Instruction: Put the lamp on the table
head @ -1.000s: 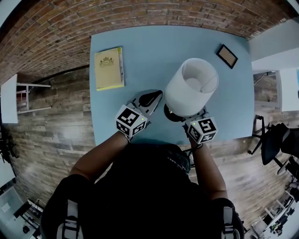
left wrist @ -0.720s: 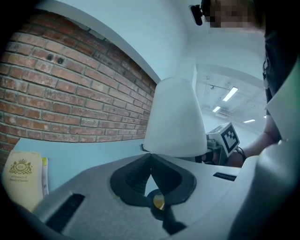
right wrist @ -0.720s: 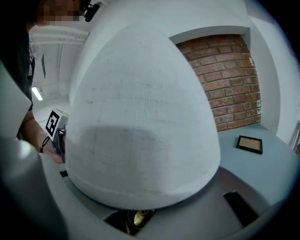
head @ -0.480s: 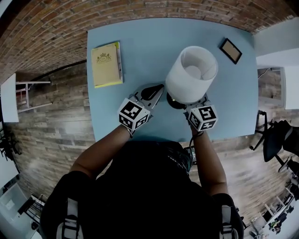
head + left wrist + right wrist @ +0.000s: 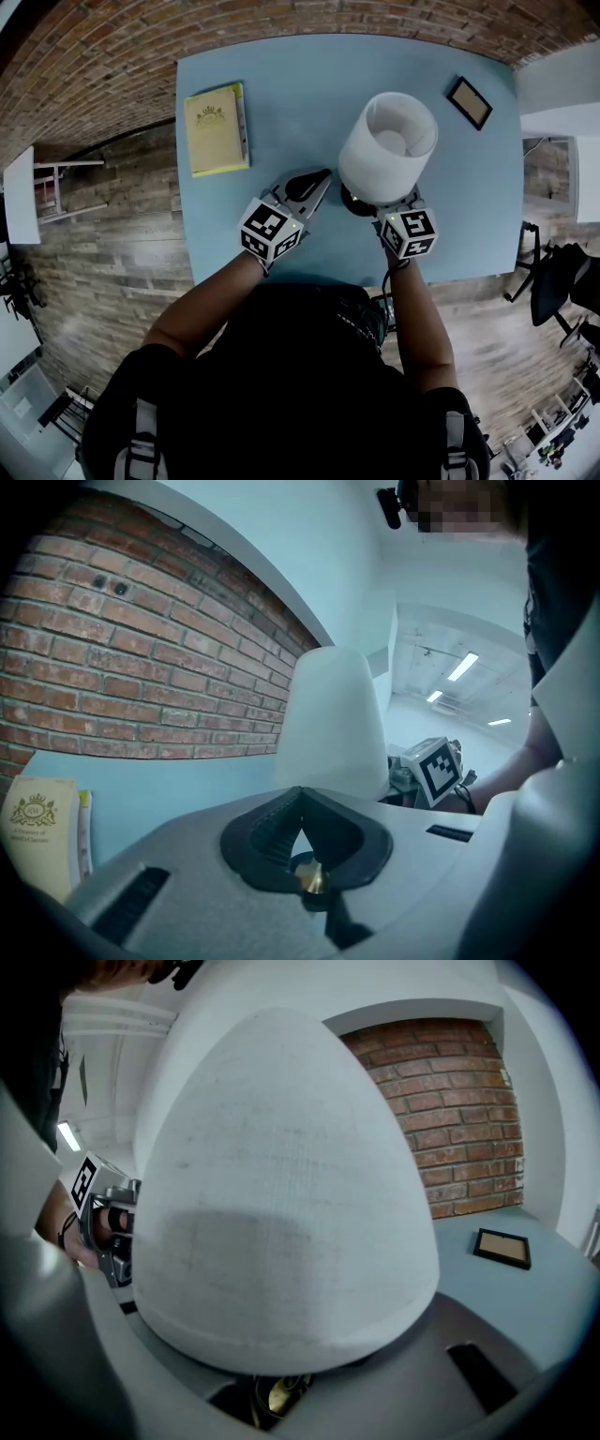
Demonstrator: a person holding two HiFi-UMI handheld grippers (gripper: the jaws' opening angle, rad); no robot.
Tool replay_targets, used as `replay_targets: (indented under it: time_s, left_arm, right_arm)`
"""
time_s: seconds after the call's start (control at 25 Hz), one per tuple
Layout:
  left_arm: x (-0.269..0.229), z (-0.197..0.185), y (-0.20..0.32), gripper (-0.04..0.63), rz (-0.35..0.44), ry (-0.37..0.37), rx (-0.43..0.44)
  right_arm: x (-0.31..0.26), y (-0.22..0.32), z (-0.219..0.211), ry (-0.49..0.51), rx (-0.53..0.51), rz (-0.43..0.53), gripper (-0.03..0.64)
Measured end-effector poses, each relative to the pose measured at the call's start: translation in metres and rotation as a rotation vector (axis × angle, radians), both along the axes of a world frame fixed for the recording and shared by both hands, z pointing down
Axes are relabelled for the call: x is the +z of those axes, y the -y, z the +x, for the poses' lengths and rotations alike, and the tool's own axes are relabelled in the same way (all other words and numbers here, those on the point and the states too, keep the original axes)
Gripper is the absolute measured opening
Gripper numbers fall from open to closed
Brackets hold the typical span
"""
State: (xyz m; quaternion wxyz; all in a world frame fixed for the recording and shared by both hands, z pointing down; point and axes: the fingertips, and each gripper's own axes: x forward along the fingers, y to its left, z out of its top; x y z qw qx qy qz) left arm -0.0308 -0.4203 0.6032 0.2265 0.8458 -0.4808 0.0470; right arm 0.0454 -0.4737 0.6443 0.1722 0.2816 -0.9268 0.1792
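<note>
farther in over the pale blue table [image 5: 281, 84] than a second ago, the lamp with the white drum shade [image 5: 387, 145] is near its front edge, right gripper [image 5: 388, 216] beneath the shade, left gripper [image 5: 317, 181] just beside. left gripper view: jaws pressed together, empty. right gripper view: jaws closed on the lamp under its shade.

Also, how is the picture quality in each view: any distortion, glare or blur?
Head view: sharp, evenly lit, strong fisheye bowing the table edges. Left gripper view: dark rounded corners, bright ceiling lights beside the lamp. Right gripper view: lamp fills the frame, shaded underneath, slightly soft.
</note>
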Motion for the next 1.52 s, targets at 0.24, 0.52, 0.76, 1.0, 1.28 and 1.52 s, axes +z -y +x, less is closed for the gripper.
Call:
replay_targets:
  time_s: [0.24,0.52,0.76,1.0,1.28,1.52]
  left_arm:
    - [0.002,-0.006,-0.002,0.009,-0.004,0.001,-0.002]
    - [0.000,-0.004,-0.011,0.009,-0.009,-0.003,0.016]
    - [-0.004,-0.001,-0.019,0.009,-0.010,-0.012,0.018]
    - [-0.010,-0.001,-0.027,0.009,0.003,-0.014,0.011]
    - [-0.022,0.005,-0.042,0.009,0.025,-0.016,0.023]
    - [-0.034,0.007,-0.062,0.009,0.049,-0.011,0.023]
  right_arm:
    - [0.003,-0.005,0.003,-0.001,0.014,0.007,0.122]
    - [0.006,-0.013,0.011,-0.012,0.045,-0.005,0.123]
    - [0.013,-0.029,0.021,-0.043,0.050,-0.021,0.123]
    - [0.023,-0.048,0.030,-0.074,0.042,-0.042,0.123]
    - [0.033,-0.069,0.035,-0.096,0.047,-0.080,0.123]
    - [0.040,-0.092,0.045,-0.133,0.047,-0.097,0.123]
